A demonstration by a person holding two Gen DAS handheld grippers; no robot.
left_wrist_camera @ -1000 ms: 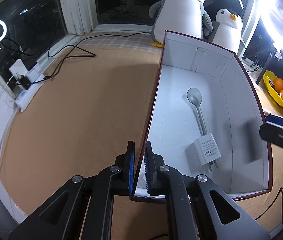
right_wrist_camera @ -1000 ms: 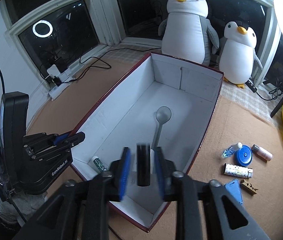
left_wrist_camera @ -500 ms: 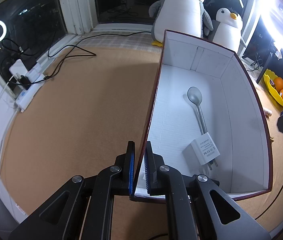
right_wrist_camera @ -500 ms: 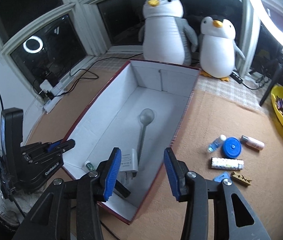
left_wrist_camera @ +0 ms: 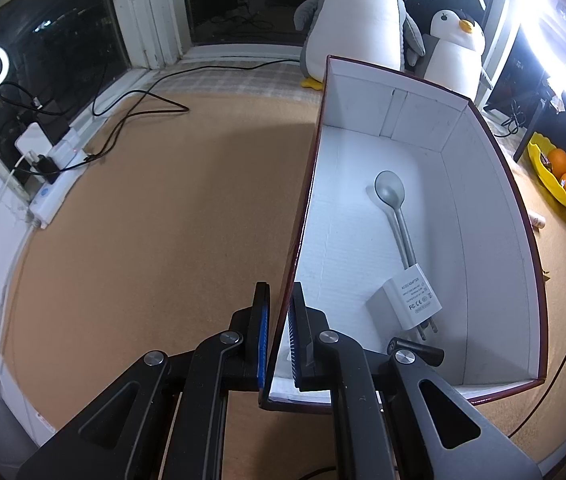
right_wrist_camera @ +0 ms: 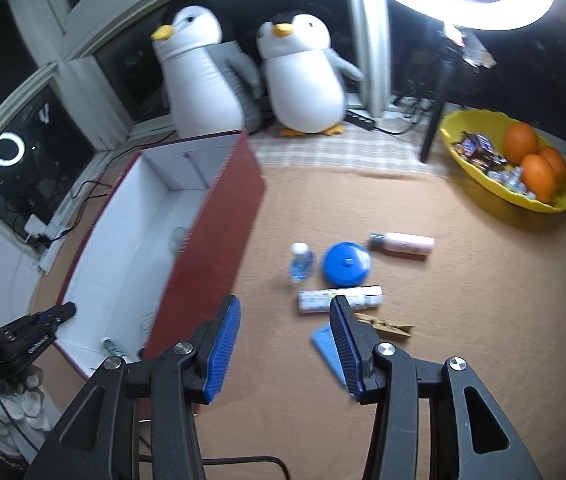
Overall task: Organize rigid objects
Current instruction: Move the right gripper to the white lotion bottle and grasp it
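A red box with a white inside [left_wrist_camera: 495, 208] stands on the brown table; it also shows in the right wrist view [right_wrist_camera: 211, 216]. My left gripper [left_wrist_camera: 279, 332] is shut on the box's near left wall. Inside lie a grey spoon [left_wrist_camera: 393, 204] and a white power adapter [left_wrist_camera: 411, 298]. My right gripper [right_wrist_camera: 285, 344] is open and empty above the table right of the box. Ahead of it lie a white printed tube [right_wrist_camera: 339, 298], a blue round lid [right_wrist_camera: 345, 264], a small clear bottle [right_wrist_camera: 301, 260], a pink-white bottle [right_wrist_camera: 403, 243], a wooden clothespin [right_wrist_camera: 387, 324] and a blue flat piece [right_wrist_camera: 327, 346].
Two plush penguins [right_wrist_camera: 303, 76] stand at the back by the window. A yellow bowl with oranges and sweets [right_wrist_camera: 511, 168] sits at the right. A power strip with cables [left_wrist_camera: 55, 176] lies at the left edge. A bright ring light [right_wrist_camera: 463, 4] hangs upper right.
My right gripper let go of a dark object in the box, opened, and swung right, out over the loose items on the table. My left gripper kept its hold on the box wall.
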